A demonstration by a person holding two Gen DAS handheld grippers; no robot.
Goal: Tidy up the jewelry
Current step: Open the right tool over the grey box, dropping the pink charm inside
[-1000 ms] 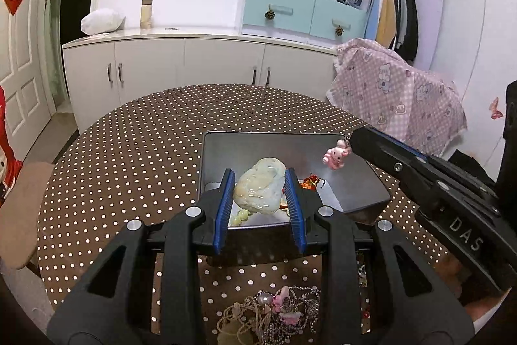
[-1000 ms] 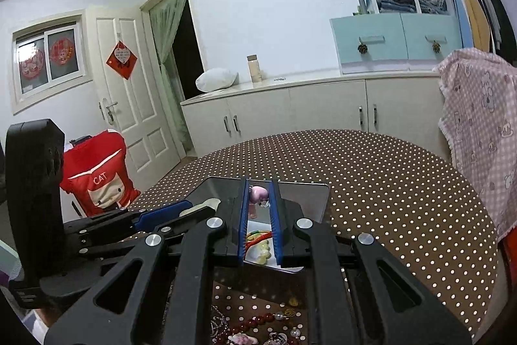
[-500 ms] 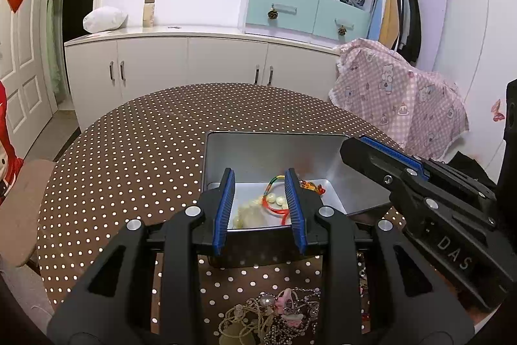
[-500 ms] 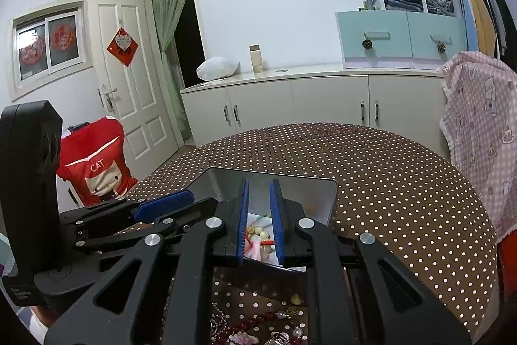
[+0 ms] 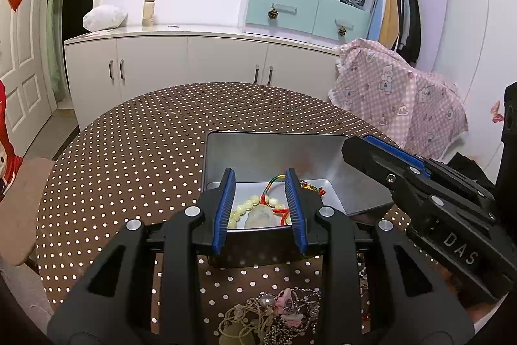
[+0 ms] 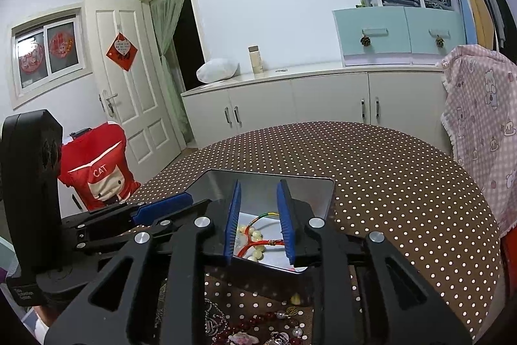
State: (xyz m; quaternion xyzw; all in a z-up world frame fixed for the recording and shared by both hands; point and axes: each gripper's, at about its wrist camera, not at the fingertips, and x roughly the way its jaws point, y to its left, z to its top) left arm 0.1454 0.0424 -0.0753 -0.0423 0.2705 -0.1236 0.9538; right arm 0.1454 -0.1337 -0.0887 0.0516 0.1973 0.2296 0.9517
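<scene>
Big round table [image 5: 135, 157] with a brown cloth full of white dots. On it, near the middle, a shiny metal box [image 5: 271, 157] with its lid tipped up at the far side. Left tongs [image 5: 260, 206] held over the near edge of the box, blue pads wide apart, nothing between them. Right tongs [image 6: 260, 222] also over the box, blue pads apart, holding nothing. In the left view, the right tongs reaching in from the right, tip just above the right side of the box. Inside the box, a pale green bead bracelet [image 5: 242, 209], a pale stone pendant [image 5: 260, 218] just beside it, and a red and green cord [image 5: 270, 186] looping over both. Same beads and cord seen between the pads in the right view. On the table, nearer than the box, a tangled pile of jewelry [image 5: 274, 316]: chains, pearls, a small pink charm [image 5: 288, 307]. Dark red beads [image 6: 245, 328] in that pile too.
</scene>
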